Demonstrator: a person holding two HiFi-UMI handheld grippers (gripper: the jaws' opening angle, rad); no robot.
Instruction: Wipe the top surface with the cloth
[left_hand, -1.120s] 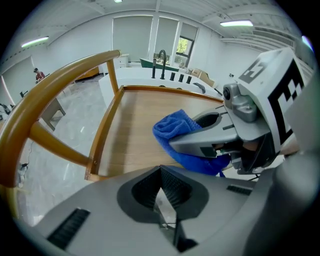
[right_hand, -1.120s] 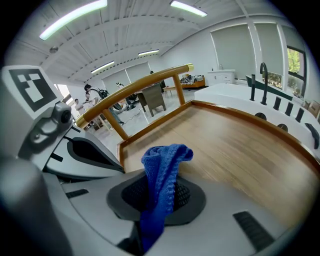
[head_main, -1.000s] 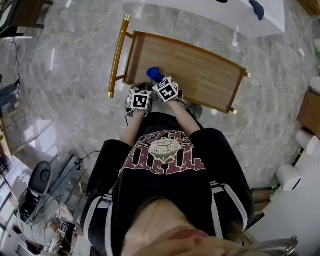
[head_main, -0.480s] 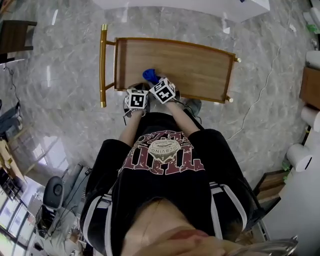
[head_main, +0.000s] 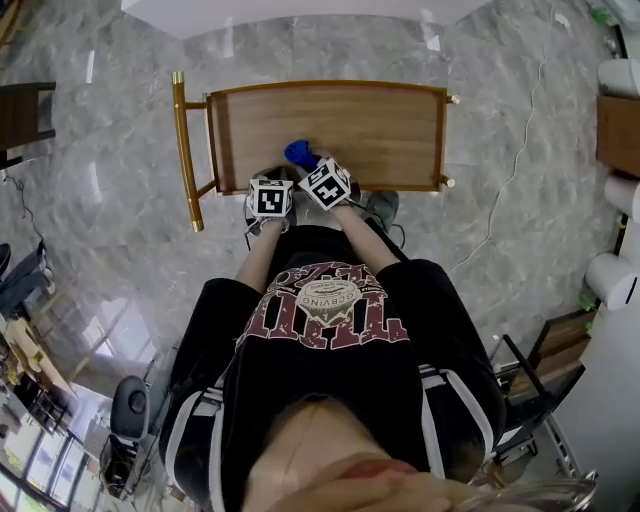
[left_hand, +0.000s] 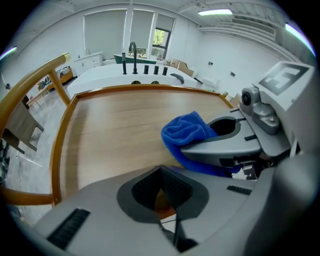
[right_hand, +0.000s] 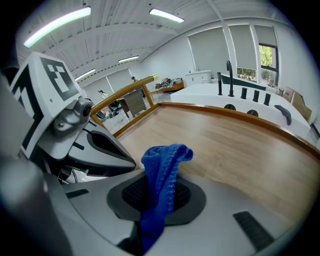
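Wooden top (head_main: 350, 125) now sits squarer to me than before; my right gripper (right_hand: 160, 196) pinches the blue cloth (right_hand: 162, 162), left gripper (left_hand: 162, 194) closed, empty.

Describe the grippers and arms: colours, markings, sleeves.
Left gripper and right gripper: matte grey moulded shells, broad and rounded. Black textured pads sit in a dark recess at the jaws. Each carries a white cube with black square markers. Forearms show no sleeves; the person wears a black T-shirt with maroon and white print.
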